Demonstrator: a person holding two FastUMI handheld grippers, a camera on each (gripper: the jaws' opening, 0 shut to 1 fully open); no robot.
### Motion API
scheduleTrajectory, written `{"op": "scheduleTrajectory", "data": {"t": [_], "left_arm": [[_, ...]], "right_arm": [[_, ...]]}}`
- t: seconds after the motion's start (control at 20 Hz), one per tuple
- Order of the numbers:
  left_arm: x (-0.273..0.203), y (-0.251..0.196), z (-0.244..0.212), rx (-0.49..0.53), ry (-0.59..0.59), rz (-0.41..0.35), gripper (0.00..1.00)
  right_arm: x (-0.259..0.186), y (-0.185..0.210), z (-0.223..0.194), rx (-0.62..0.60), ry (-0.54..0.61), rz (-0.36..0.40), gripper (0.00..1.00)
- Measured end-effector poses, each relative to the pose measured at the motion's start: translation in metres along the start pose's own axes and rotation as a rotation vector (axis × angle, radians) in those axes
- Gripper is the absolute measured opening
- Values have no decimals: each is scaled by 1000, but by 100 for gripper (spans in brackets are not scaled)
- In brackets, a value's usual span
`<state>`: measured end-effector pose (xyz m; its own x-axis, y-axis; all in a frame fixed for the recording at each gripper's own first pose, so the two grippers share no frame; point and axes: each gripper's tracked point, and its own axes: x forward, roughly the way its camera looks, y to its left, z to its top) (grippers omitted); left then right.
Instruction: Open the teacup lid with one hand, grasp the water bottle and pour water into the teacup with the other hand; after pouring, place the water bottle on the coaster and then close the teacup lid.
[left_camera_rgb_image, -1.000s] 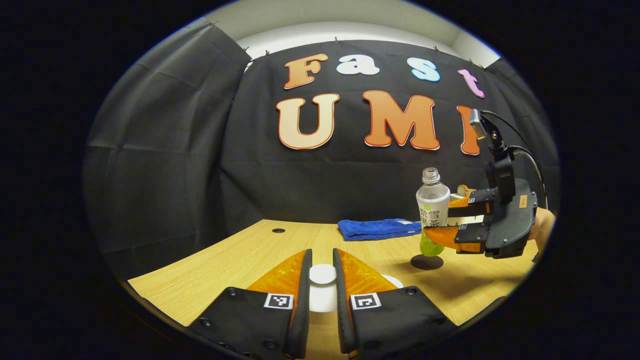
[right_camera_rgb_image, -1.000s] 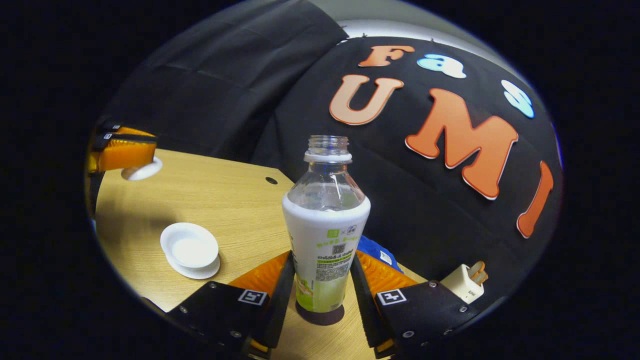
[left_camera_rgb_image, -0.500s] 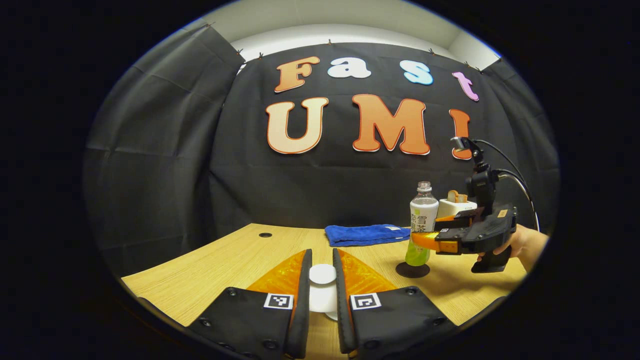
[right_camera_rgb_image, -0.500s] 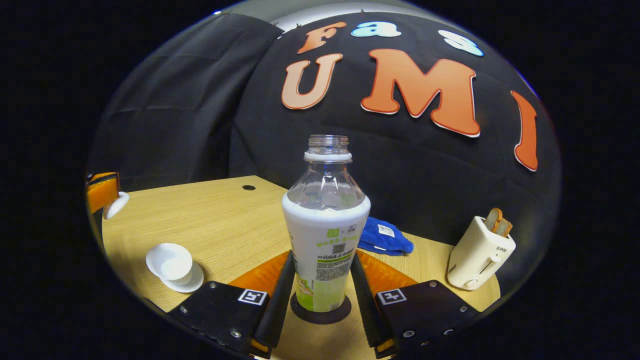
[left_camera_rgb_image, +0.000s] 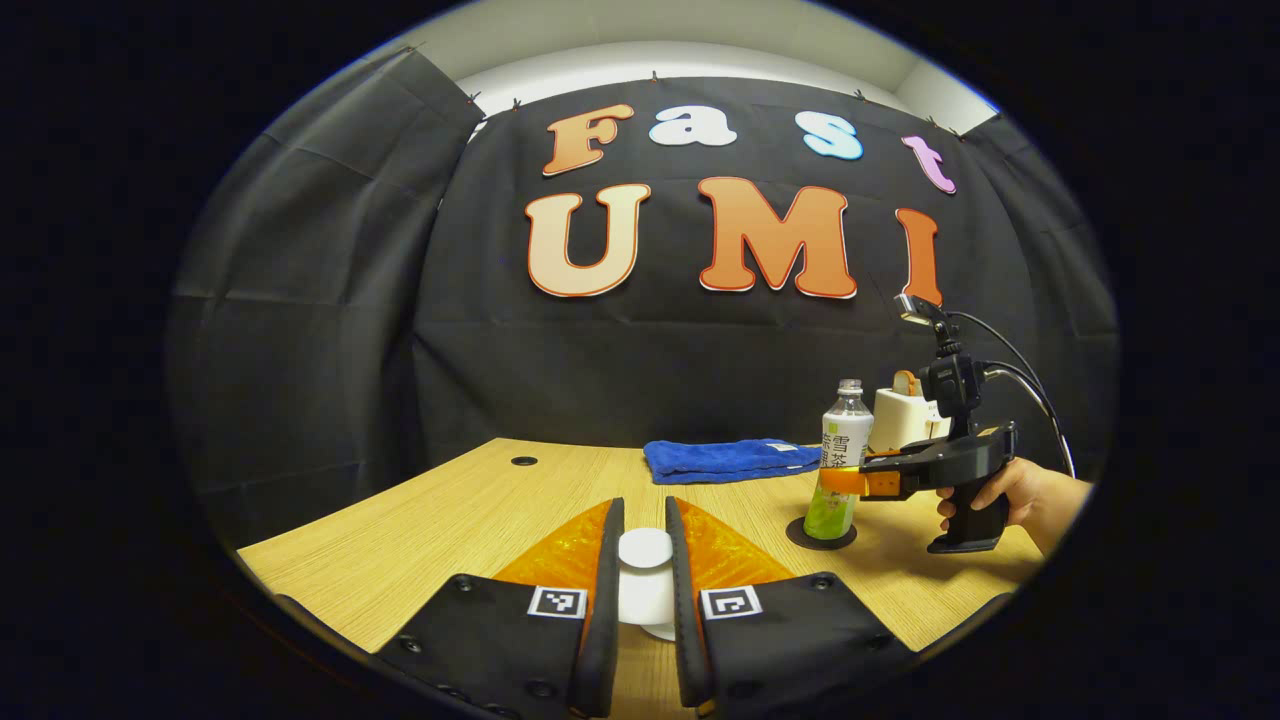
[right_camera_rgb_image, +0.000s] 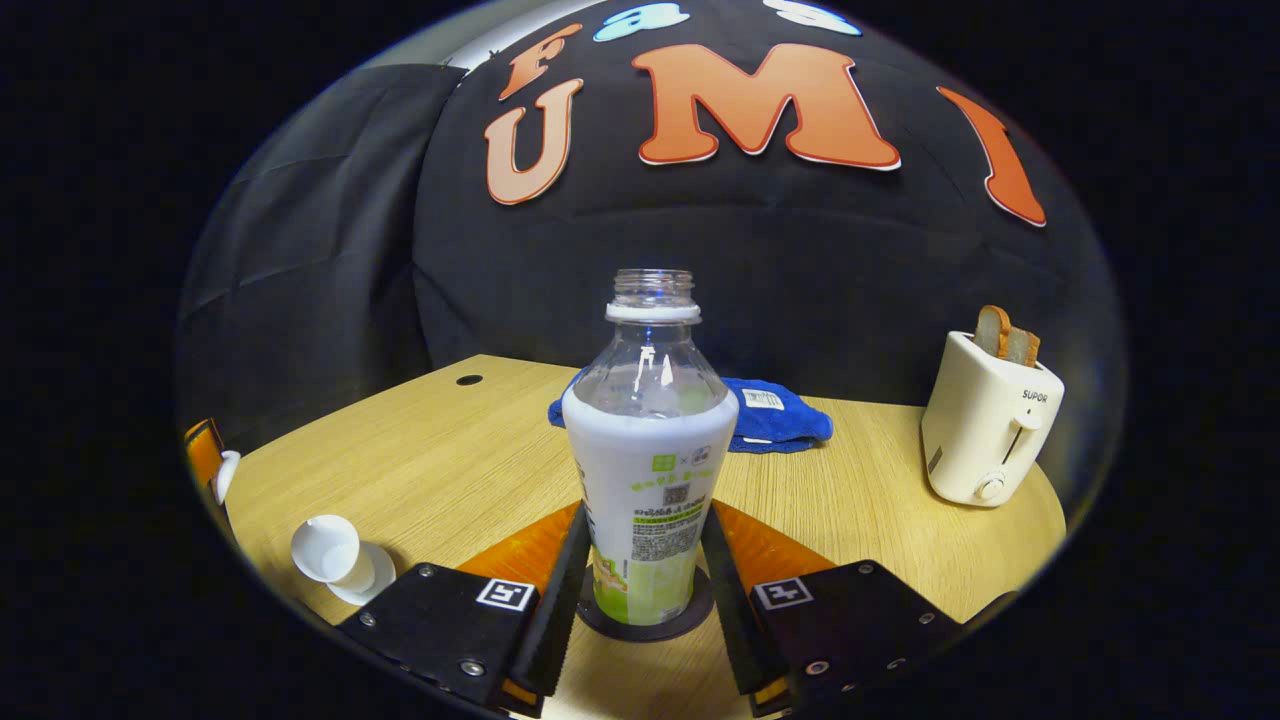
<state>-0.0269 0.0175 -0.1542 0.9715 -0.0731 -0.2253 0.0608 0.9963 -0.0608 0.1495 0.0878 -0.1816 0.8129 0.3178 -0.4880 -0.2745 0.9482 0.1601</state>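
Left claw (left_camera_rgb_image: 645, 600): fingers pressed on the two sides of the teacup lid's knob; seen far left in the right gripper view too, at the edge of the picture
Teacup lid (left_camera_rgb_image: 645, 585): white, pinched between the left claw's fingers, held above the worktop; a small white part of it at the far left edge in the right gripper view (right_camera_rgb_image: 226, 472)
Teacup (right_camera_rgb_image: 335, 560): white, uncovered, on a white saucer (right_camera_rgb_image: 372, 588) at the near left of the worktop; contents too small to tell
Worktop (right_camera_rgb_image: 440, 470): light wood grain, a round cable hole near its back edge
Blue cloth (left_camera_rgb_image: 725, 460): folded, lying at the back of the worktop, behind and left of the bottle; well apart from the teacup
Water bottle (right_camera_rgb_image: 650, 450): upright, uncapped, clear neck above a white and green label; base resting on the coaster
Coaster (right_camera_rgb_image: 645, 615): dark, round, under the bottle; rim visible around the base
Right claw (right_camera_rgb_image: 645, 585): fingers pinching the bottle's lower body from both sides; in the left gripper view (left_camera_rgb_image: 838, 481) held level by a hand (left_camera_rgb_image: 1020, 492) on its grip
Toaster (right_camera_rgb_image: 985, 425): cream, with bread slices standing in its slot; at the right rear of the worktop, apart from the bottle
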Motion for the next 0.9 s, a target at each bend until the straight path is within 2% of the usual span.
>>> {"op": "scheduleTrajectory", "data": {"t": [0.05,0.15,0.3,0.35,0.4,0.5,0.55,0.6,0.65,0.7,0.9], "left_arm": [[0,-2,0,1,2,-3,28],[3,-6,-2,2,9,-12,28],[10,-11,-9,2,19,-19,28],[13,-14,-14,0,25,-22,25],[16,-15,-21,-3,40,-22,28],[22,-18,-28,-24,52,-34,28],[26,-20,-30,-32,57,-41,25],[29,-23,-33,-36,63,-47,28],[32,-24,-36,-38,69,-50,25],[36,-26,-39,-35,77,-54,28],[46,-36,-49,-1,104,-70,26]], "right_arm": [[1,0,0,0,0,0,66],[1,0,1,-16,-7,2,63],[2,2,-9,11,25,10,68],[2,2,-11,18,39,13,67],[2,0,-13,18,44,11,75],[-2,-3,-12,11,34,5,84],[-5,-3,-11,11,27,9,86],[-9,-3,-11,11,21,13,89],[-14,-3,-9,11,12,18,90],[-19,-3,-7,8,2,19,92],[-41,-8,2,-27,-42,16,96]]}}
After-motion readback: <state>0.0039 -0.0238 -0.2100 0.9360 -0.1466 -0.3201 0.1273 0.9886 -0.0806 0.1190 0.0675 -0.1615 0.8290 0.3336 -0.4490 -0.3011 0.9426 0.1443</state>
